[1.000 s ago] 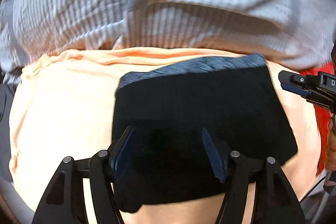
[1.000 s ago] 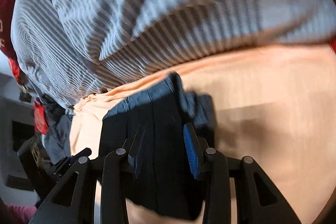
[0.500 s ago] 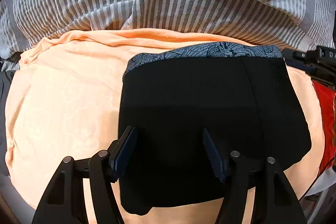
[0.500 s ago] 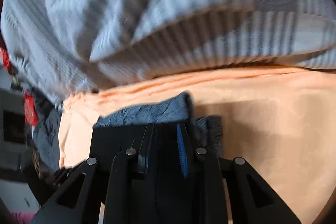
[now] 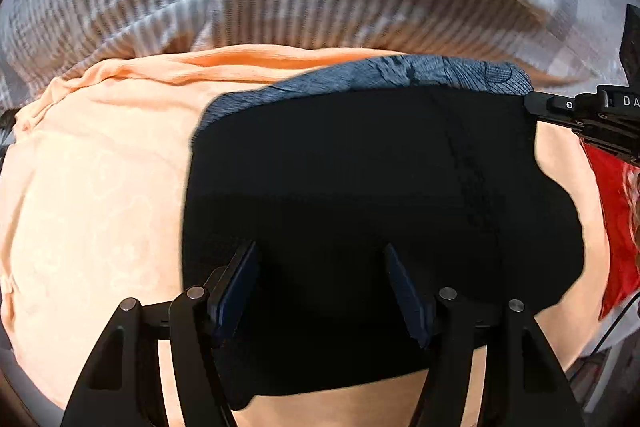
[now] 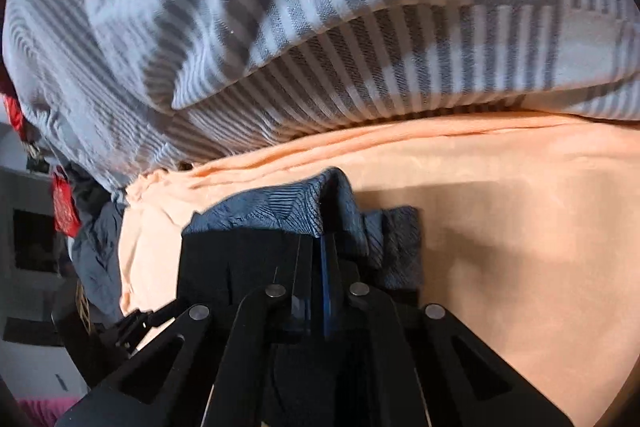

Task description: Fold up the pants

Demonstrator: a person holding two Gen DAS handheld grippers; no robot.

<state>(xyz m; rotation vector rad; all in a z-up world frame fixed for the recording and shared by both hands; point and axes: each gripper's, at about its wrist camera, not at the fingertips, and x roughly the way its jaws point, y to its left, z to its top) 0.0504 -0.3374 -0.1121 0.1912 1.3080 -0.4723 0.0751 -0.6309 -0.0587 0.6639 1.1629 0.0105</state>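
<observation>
2 tools angle steeply down: left tool (image 5: 320, 287) agape over black pants (image 5: 360, 187), right tool (image 6: 316, 267) pinching them

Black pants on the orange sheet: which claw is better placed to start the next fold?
Right. The right claw is shut on the black pants at their patterned waistband; the left claw is open above them, gripping nothing.

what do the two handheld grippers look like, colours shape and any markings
Both are matte black, angular linkage frames with triangular cut-outs and silver round pivot pins. The left gripper has flat dark blue pads on its fingers. The right gripper shows a brighter blue pad edge. In the left wrist view its side bears white letters "DA", cut off at the frame edge. No sleeves are visible.
</observation>
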